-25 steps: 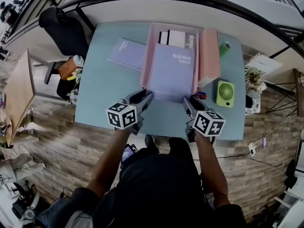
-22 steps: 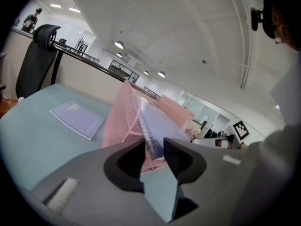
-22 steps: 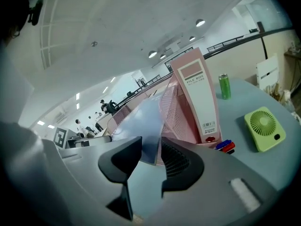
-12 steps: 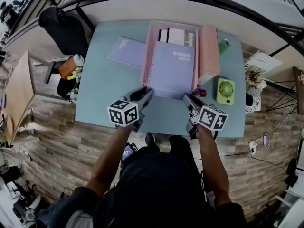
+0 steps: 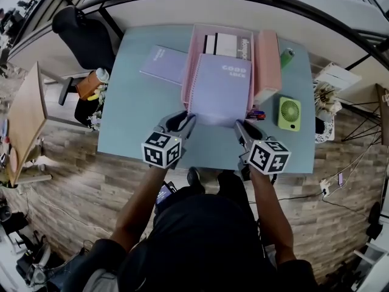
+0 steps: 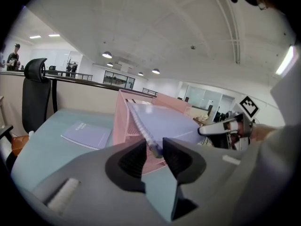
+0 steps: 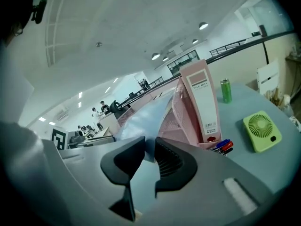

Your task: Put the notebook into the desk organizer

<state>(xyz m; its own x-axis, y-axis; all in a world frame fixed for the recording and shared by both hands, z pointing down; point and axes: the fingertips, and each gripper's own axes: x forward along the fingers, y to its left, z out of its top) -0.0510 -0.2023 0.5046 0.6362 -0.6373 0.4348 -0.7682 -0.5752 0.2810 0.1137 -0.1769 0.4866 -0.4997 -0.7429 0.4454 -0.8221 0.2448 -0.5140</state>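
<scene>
A lavender spiral notebook point(image 5: 220, 89) lies tilted on the pink mesh desk organizer point(image 5: 196, 48), its near edge hanging out over the table. My left gripper point(image 5: 185, 121) is at the near left corner. In the left gripper view the end of the spiral binding point(image 6: 151, 146) sits gripped between the jaws of that gripper point(image 6: 154, 149). My right gripper point(image 5: 240, 128) is at the near right corner. Its jaws are closing, with the notebook's corner point(image 7: 146, 147) between them and a slight gap still showing. Other books stand at the organizer's back.
A second lavender notebook point(image 5: 163, 64) lies flat left of the organizer. A pink file box point(image 5: 267, 66) stands against its right side, with pens point(image 5: 256, 115) in front of it. A green fan point(image 5: 289, 114) and a green can point(image 5: 287, 58) are further right.
The right gripper's jaws have narrowed around the notebook's corner. Both grippers have stayed at the notebook's near corners, and the notebook has barely shifted.
</scene>
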